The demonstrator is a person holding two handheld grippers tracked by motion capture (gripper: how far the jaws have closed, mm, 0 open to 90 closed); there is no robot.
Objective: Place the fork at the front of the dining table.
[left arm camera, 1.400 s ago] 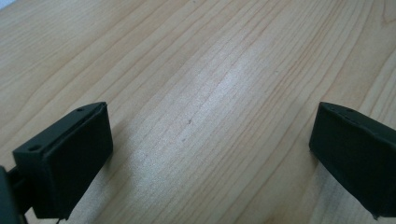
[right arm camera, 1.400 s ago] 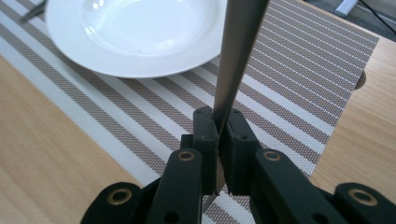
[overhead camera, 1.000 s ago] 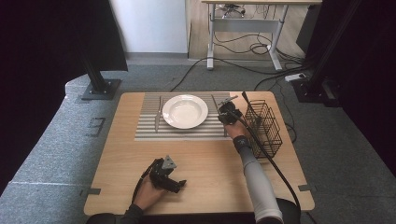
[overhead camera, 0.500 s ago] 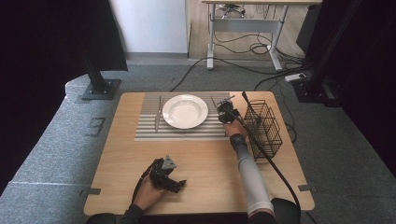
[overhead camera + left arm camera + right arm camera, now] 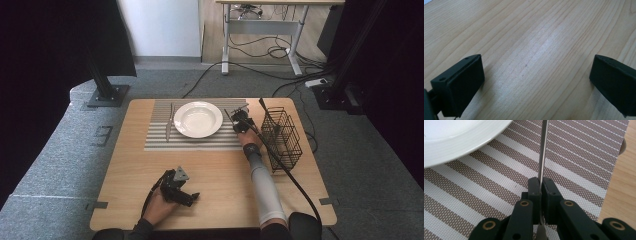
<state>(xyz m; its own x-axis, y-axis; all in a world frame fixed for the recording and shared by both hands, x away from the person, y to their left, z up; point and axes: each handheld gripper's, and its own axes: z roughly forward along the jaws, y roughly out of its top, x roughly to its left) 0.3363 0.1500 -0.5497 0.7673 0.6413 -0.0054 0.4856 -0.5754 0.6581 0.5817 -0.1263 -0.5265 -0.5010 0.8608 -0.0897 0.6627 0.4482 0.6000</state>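
Right fingers [image 5: 541,185] clamp utensil handle [image 5: 542,150] above placemat [image 5: 579,160]; left fingers [image 5: 461,82] apart.

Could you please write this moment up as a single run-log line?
right tongs: shut on thin silver metal utensil | over brown-and-white striped placemat, beside round white plate | left tongs: open, above light wooden table

Lab or recording studio: wooden table [image 5: 215,175] on grey carpet [image 5: 60,165], black curtains [image 5: 45,45] at both sides, stand bases [image 5: 105,95], loose cables [image 5: 260,50] under a desk [image 5: 280,5] behind. Staged striped placemat [image 5: 200,142], plate [image 5: 198,119].
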